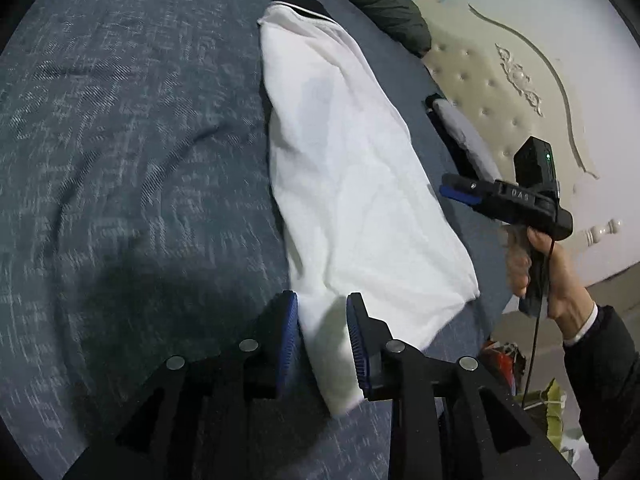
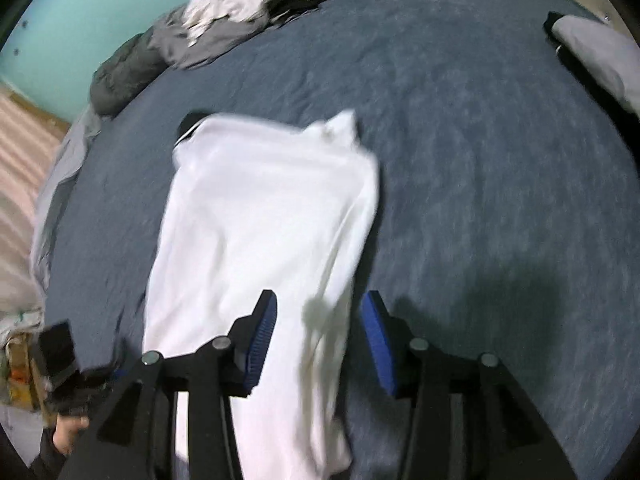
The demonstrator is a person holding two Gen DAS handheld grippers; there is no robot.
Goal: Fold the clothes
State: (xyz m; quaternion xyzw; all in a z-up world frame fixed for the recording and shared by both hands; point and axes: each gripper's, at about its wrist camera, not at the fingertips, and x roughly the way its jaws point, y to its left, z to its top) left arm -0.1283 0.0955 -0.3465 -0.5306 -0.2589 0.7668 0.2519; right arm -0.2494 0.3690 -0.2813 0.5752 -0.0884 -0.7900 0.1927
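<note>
A white shirt [image 1: 352,184] with a black collar [image 1: 300,2] lies folded lengthwise on the blue-grey bed cover [image 1: 120,140]. My left gripper [image 1: 322,312] is open, its blue pads either side of the shirt's near corner. The right gripper [image 1: 460,190] shows in the left wrist view, held in a hand beside the shirt's right edge. In the right wrist view the shirt [image 2: 256,232] runs away from me, and my right gripper [image 2: 318,312] is open above its near end. The left gripper body [image 2: 64,364] shows at the lower left there.
A dark jacket [image 1: 384,0] lies at the bed's far edge. A folded grey and black garment [image 1: 464,136] sits by the cream headboard [image 1: 520,80]. A pile of grey and white clothes [image 2: 216,12] lies at the far side. Bags [image 1: 552,408] stand on the floor.
</note>
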